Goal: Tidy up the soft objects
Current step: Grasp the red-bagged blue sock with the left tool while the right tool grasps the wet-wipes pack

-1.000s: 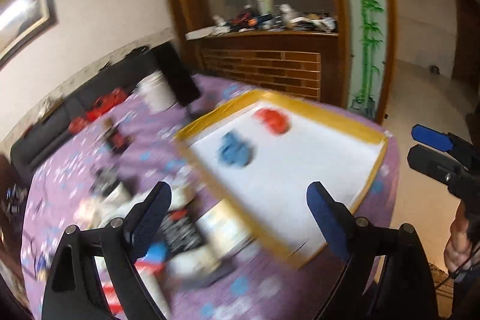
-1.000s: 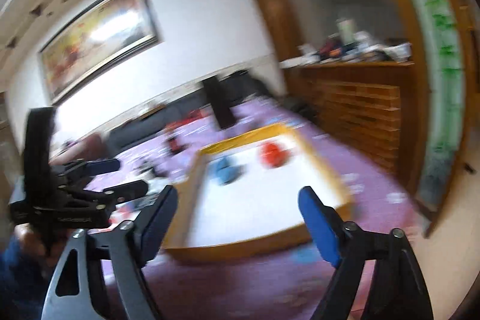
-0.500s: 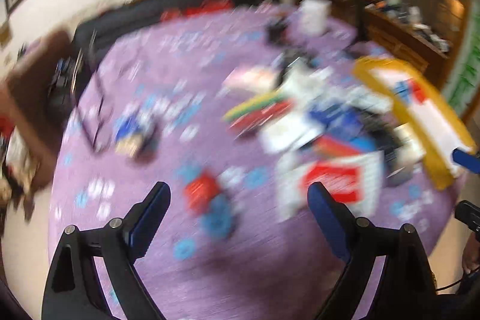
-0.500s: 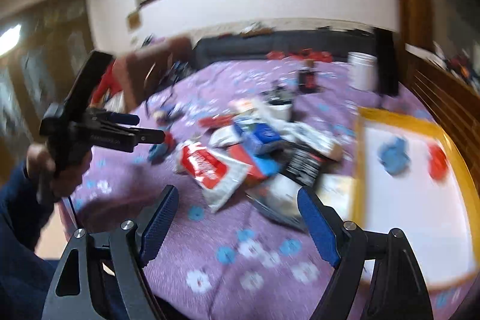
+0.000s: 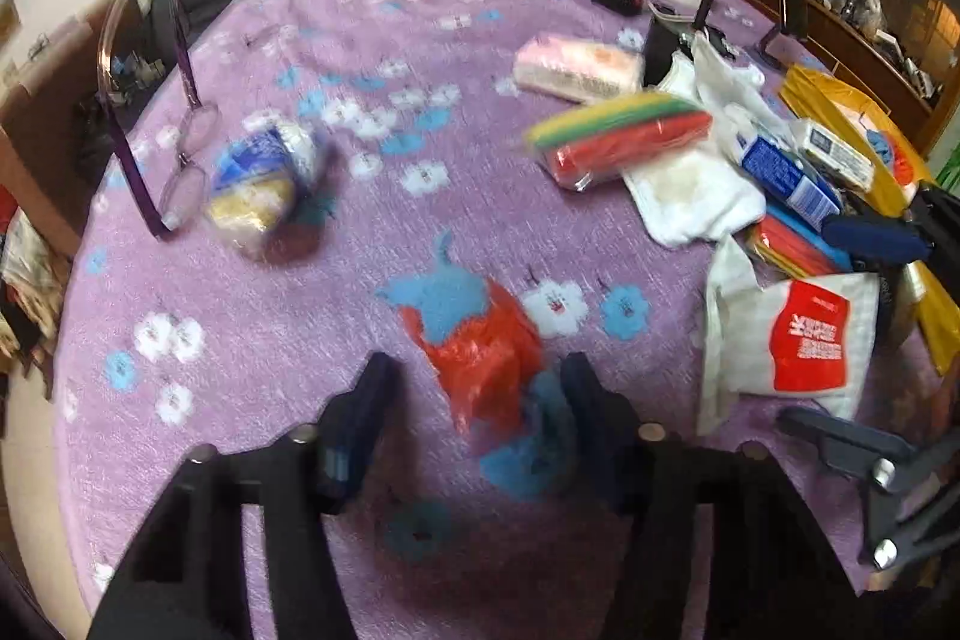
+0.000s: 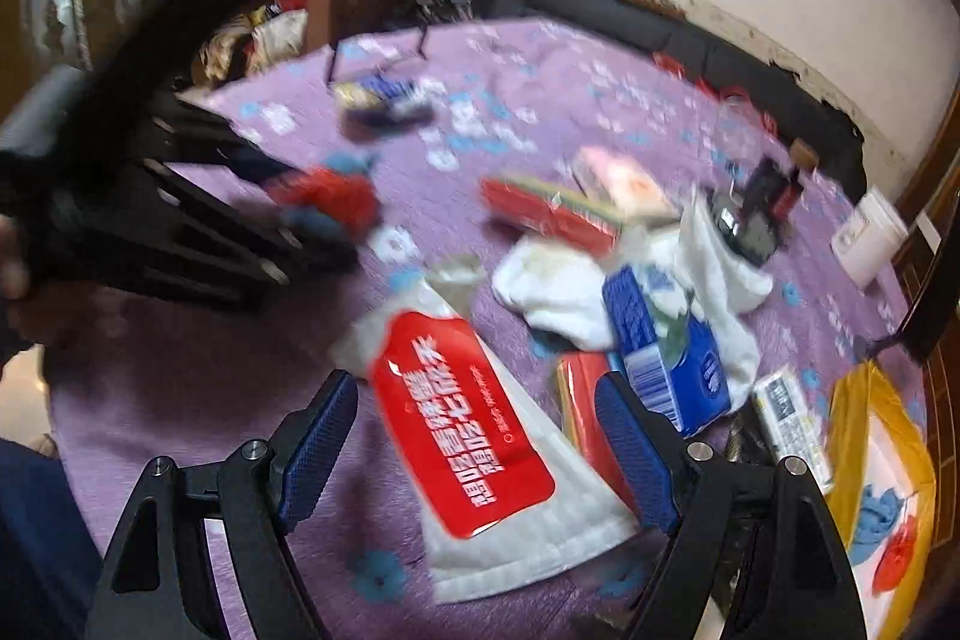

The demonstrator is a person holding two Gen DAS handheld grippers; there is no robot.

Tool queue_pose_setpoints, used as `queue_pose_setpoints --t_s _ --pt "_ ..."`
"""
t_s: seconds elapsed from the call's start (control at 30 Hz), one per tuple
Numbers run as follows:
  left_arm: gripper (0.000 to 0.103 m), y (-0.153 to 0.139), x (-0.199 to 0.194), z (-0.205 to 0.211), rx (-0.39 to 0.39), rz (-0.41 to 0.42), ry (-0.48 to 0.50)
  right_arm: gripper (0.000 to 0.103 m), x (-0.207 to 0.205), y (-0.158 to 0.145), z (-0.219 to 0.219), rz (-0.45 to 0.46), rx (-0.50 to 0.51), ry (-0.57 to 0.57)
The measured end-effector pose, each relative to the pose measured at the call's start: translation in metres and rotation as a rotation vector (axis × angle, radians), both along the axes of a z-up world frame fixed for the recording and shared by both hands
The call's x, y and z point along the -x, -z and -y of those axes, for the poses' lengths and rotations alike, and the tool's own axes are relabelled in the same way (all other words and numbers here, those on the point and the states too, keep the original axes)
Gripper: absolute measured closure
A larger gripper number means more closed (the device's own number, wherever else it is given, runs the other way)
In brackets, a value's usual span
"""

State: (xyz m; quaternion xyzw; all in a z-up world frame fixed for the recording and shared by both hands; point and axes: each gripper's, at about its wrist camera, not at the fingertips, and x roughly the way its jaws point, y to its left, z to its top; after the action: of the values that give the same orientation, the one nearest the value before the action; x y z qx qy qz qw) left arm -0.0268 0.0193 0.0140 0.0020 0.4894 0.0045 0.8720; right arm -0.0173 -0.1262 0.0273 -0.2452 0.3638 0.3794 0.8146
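Left gripper [image 5: 477,403] is hanging low over the purple cloth [image 5: 372,280], jaws spread apart, gripping nothing. A red-and-blue soft bundle [image 5: 480,352] is lying between its fingertips, reaching out ahead of them; contact is too blurred to call. Right gripper [image 6: 474,436] is also standing wide, empty, with a red-and-white pouch [image 6: 480,424] lying between and just ahead of its fingers. Ahead and to its right, a blue packet [image 6: 666,358] is sitting against a white cloth [image 6: 558,292]. Far right of it, the yellow-rimmed tray [image 6: 852,424] is holding a blue piece [image 6: 876,520] and a red piece [image 6: 897,559].
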Motion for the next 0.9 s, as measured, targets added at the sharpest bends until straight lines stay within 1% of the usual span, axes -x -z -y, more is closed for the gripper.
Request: queue_pose_setpoints --t_s 0.03,0.07,0.1,0.13,0.23,0.3,0.4,0.53,0.6,0.73,0.9 --pt "0.064 0.0 0.001 0.0 0.001 0.005 0.004 0.045 -0.003 0.006 -0.001 -0.021 0.009 0.008" --pt "0.067 0.0 0.001 -0.001 0.005 0.007 0.007 0.048 -0.005 0.01 0.0 -0.026 0.019 0.032" --pt "0.07 -0.001 0.002 -0.002 0.012 0.01 0.007 0.052 -0.005 0.01 0.003 -0.025 0.007 0.044" --pt "0.07 -0.001 0.002 -0.004 0.024 0.011 0.007 0.053 -0.003 0.009 0.004 -0.027 0.0 0.048" --pt "0.072 -0.006 0.005 -0.008 0.056 0.023 -0.003 0.054 0.008 -0.001 0.015 -0.021 -0.043 0.076" --pt "0.073 -0.009 0.007 -0.009 0.073 0.038 -0.008 0.054 0.017 -0.008 0.022 -0.028 -0.096 0.098" --pt "0.073 -0.016 0.013 -0.007 0.096 0.058 0.006 0.054 0.028 -0.018 0.036 -0.055 -0.2 0.147" --pt "0.073 -0.023 0.021 0.001 0.103 0.072 0.029 0.054 0.038 -0.031 0.055 -0.101 -0.351 0.186" --pt "0.073 -0.029 0.023 0.007 0.109 0.082 0.046 0.054 0.038 -0.038 0.064 -0.107 -0.398 0.202" --pt "0.073 -0.042 0.019 0.025 0.119 0.105 0.081 0.054 0.035 -0.048 0.089 -0.108 -0.445 0.264" --pt "0.073 -0.055 0.007 0.066 0.127 0.115 0.174 0.054 0.034 -0.053 0.138 -0.107 -0.521 0.376"
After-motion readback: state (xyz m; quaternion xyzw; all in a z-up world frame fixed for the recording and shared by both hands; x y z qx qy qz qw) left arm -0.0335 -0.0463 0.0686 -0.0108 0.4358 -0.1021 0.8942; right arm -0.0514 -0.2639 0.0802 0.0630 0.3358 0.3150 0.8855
